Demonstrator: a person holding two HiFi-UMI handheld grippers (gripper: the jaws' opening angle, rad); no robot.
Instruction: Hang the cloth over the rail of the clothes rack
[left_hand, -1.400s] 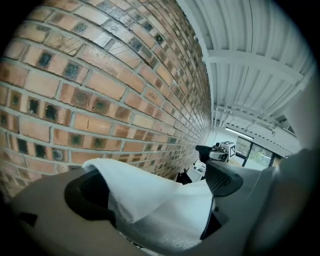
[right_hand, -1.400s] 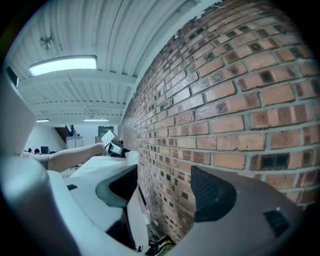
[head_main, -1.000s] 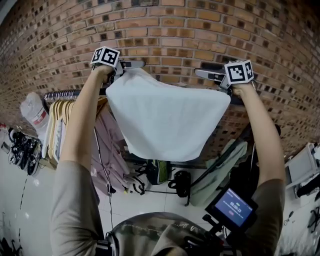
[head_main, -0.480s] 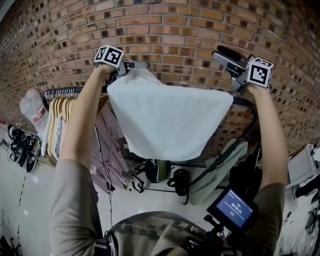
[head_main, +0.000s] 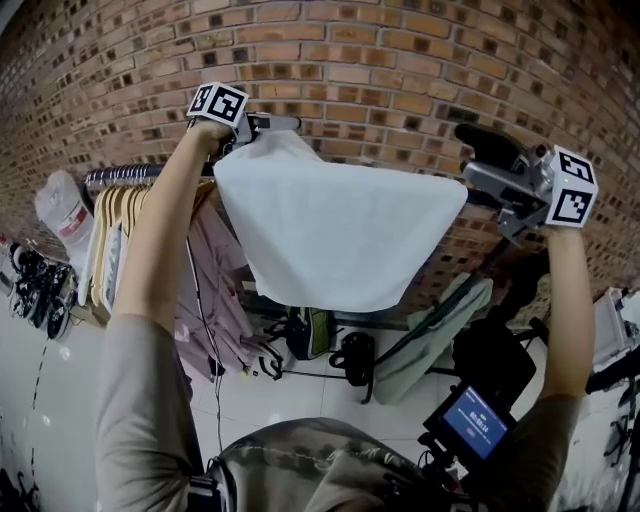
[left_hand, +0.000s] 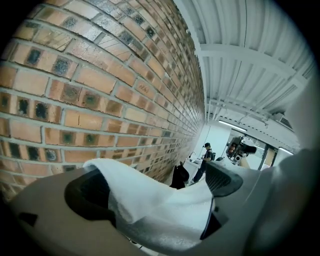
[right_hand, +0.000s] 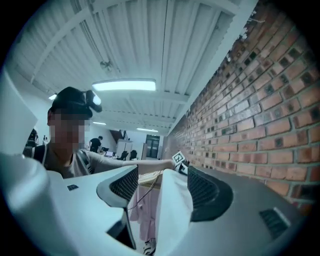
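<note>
White cloth (head_main: 335, 235): one; tongs (head_main: 288, 123) (head_main: 478, 155): two.

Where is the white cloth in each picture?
Head view: white cloth in the middle, hanging down.
Left gripper view: white cloth at bottom middle, pinched between the jaws.
Right gripper view: white cloth at lower middle, edge-on beyond the open jaws.
Shared landmark: brick wall.

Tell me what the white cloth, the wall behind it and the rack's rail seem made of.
Cloth: soft matte fabric, perhaps terry; it drapes and folds.
Wall: rough red-brown brick with mortar joints.
Rail: likely metal, thin and dark; too small to confirm.
</note>
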